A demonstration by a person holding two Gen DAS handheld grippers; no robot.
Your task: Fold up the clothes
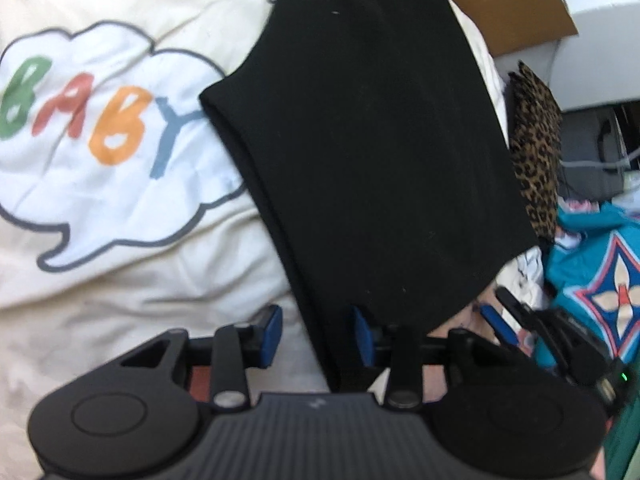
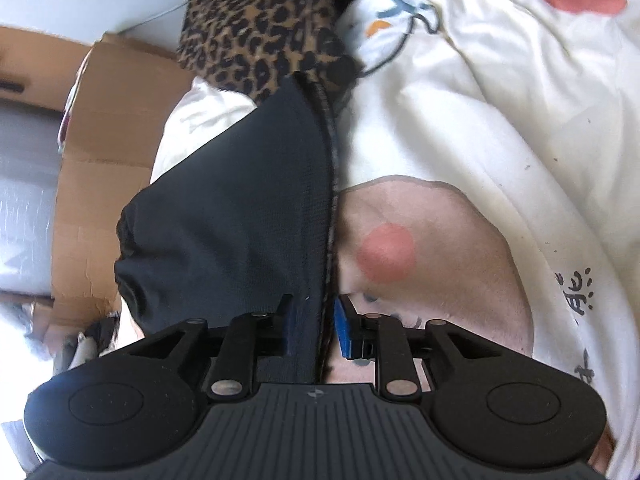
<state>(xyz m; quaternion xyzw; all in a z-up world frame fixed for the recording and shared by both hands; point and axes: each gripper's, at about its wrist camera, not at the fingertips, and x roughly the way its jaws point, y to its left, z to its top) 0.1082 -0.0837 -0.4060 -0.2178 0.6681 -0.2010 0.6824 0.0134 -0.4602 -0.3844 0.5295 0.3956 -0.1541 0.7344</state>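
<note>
Garment: black cloth, folded into a thick wedge, lies on the cream "BABY" quilt of the bed, its near edge running down between your claws.
Left claw: your left claw stands part open around the cloth's folded edge; the blue pad on its left side sits clear over the quilt, so nothing is clamped there.
Right claw: your right claw has the cloth's hem between its jaws; the blue pad shows a sliver of gap from the fabric, so you appear to have no firm grip.
Neighbours: leopard-print fabric touches the far tip of the black cloth, and a teal garment lies just beside your right claw.
Risk, slip: if you lift now, loose jaws could let the layers slide apart and undo the fold.
Risk, snag: closing low may pinch the quilt along with the hem and drag it.
Risk, tangle: pulling away from you could catch the leopard fabric under the tip.
</note>
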